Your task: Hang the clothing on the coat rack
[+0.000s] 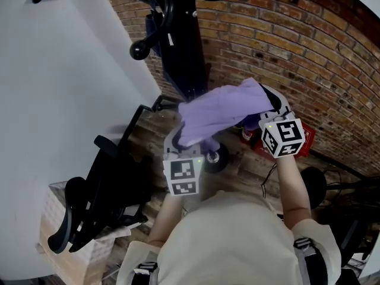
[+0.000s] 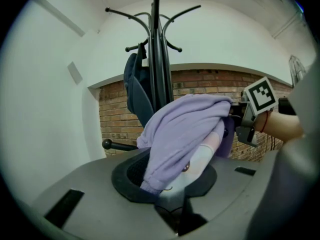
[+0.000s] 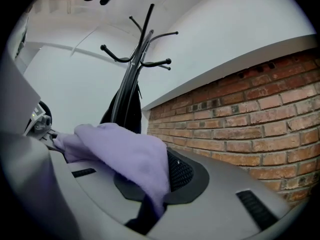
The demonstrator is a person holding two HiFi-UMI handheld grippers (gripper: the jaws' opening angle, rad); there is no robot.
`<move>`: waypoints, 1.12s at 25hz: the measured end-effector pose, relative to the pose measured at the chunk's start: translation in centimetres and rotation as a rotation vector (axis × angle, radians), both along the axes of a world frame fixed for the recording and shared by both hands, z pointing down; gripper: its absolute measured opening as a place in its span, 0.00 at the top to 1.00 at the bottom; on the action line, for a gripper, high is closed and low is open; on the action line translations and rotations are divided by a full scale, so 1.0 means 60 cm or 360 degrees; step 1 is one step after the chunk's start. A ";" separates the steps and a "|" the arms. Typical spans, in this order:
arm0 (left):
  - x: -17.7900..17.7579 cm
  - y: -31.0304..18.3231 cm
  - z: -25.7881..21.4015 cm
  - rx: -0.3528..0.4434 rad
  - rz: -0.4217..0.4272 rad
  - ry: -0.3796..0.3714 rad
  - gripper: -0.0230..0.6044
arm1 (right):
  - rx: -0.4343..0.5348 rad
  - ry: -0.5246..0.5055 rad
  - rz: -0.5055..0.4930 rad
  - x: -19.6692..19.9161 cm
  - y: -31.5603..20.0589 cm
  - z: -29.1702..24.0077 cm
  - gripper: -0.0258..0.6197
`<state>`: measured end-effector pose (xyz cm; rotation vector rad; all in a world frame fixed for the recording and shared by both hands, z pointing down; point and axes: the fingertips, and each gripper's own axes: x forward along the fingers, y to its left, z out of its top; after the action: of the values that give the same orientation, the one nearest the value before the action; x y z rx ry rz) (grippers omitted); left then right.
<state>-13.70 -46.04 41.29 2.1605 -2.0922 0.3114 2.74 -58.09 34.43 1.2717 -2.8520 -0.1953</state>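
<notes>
The brick wall (image 1: 309, 46) fills the back, and the black coat rack (image 1: 181, 40) stands before it with a dark blue piece (image 2: 135, 89) hanging from one arm (perhaps a bag, the view is too dim to tell). A black office chair (image 1: 95, 200) shows at the head view's left. The lavender clothing (image 1: 222, 108) is held in the air just beside the rack's pole, stretched between both grippers: the left gripper (image 2: 167, 196) has its fingers clamped on one end, and the right gripper (image 3: 150, 211) pinches the other
</notes>
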 end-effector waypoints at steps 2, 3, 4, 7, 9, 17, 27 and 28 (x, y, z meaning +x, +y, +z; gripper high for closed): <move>0.000 -0.008 0.008 -0.0019 -0.0010 -0.0010 0.83 | -0.0025 0.0011 -0.0003 -0.005 -0.016 0.013 0.93; -0.001 -0.012 0.012 -0.0027 -0.0016 -0.0014 0.83 | -0.0040 0.0016 -0.0005 -0.007 -0.023 0.020 0.93; -0.001 -0.015 0.016 -0.0036 -0.0022 -0.0016 0.83 | -0.0057 0.0022 -0.0007 -0.009 -0.029 0.028 0.93; -0.005 -0.022 0.031 -0.0072 -0.0039 -0.0022 0.83 | -0.0107 0.0042 -0.0013 -0.015 -0.044 0.053 0.93; -0.007 -0.028 0.042 -0.0097 -0.0046 -0.0028 0.83 | -0.0143 0.0054 -0.0017 -0.018 -0.052 0.071 0.93; 0.001 -0.040 0.084 -0.0152 -0.0037 0.0000 0.83 | -0.0267 0.0105 -0.0015 -0.021 -0.067 0.142 0.93; 0.021 -0.046 0.130 -0.0231 0.0009 0.0041 0.83 | -0.0410 0.0176 -0.0060 -0.040 -0.036 0.235 0.93; 0.025 -0.047 0.135 -0.0236 0.0014 0.0043 0.83 | -0.0421 0.0181 -0.0072 -0.045 -0.031 0.243 0.93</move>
<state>-12.22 -48.84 49.39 2.0776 -1.9784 0.4214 0.07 -59.97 49.01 1.1089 -2.7000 0.1034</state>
